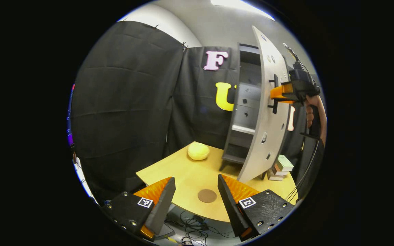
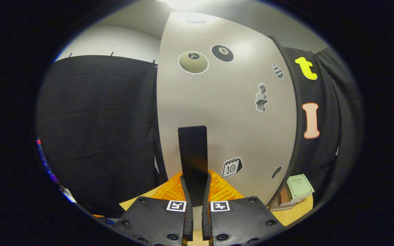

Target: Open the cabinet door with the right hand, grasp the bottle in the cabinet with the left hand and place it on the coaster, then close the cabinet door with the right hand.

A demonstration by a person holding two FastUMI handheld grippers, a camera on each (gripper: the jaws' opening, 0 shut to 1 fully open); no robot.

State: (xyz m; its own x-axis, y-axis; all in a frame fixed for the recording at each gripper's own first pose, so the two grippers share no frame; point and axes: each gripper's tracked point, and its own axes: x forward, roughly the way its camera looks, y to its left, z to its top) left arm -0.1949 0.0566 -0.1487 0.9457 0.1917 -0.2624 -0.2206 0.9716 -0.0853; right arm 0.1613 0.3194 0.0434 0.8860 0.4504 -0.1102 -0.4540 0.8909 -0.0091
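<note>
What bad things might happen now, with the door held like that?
1. The right hand-held gripper pinches the thin black door handle near its lower end, so it may slip off while the pale grey cabinet door swings.
2. The door's lower edge sits close to the stack of small books and might knock it.
3. The open left hand-held gripper waits low by the round brown coaster; no bottle is visible yet.

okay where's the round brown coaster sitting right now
In the left gripper view, the round brown coaster lies flat on the yellow wooden table near its front edge, framed between the open left gripper's fingers, nearer than the pale yellow ball.
</note>
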